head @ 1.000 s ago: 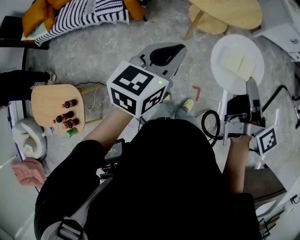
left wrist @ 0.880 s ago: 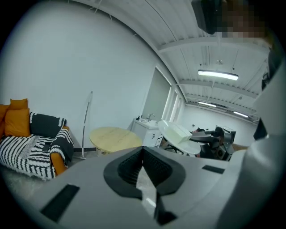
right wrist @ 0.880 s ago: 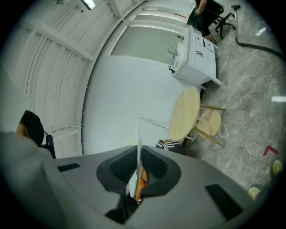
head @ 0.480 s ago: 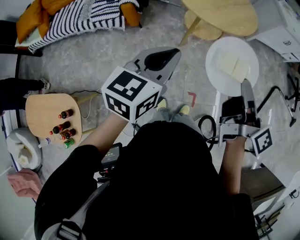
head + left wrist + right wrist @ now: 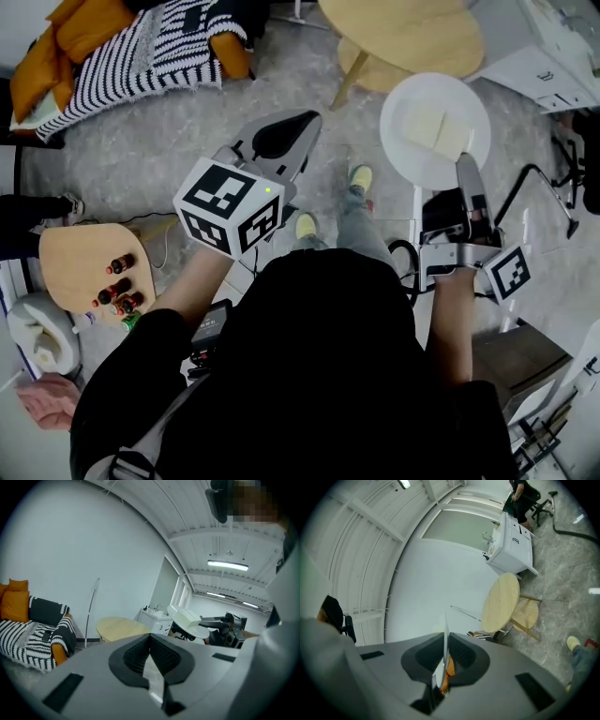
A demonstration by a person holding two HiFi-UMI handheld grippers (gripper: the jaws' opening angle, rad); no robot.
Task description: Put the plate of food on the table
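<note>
A white plate (image 5: 411,157) carrying pale slices of food (image 5: 437,127) hangs level above the floor, right of centre in the head view. My right gripper (image 5: 466,174) is shut on its near rim; in the right gripper view that rim (image 5: 446,641) shows edge-on between the pads. The round wooden table (image 5: 403,28) stands just beyond the plate, which overlaps its near edge in the head view. My left gripper (image 5: 281,137) is held out to the left, shut with nothing in it. The left gripper view shows the plate (image 5: 200,633) and the table (image 5: 119,626).
A low wooden stool (image 5: 375,71) sits under the table. White cabinets (image 5: 553,58) stand at the right. A sofa with a striped blanket (image 5: 131,58) is at the far left, and a small side table with bottles (image 5: 89,272) at the near left. My yellow shoes (image 5: 360,178) are below.
The round table has come nearer in the head view, and the plate with my right gripper has shifted left toward it. The left gripper has drifted left. Both grips are unchanged.
</note>
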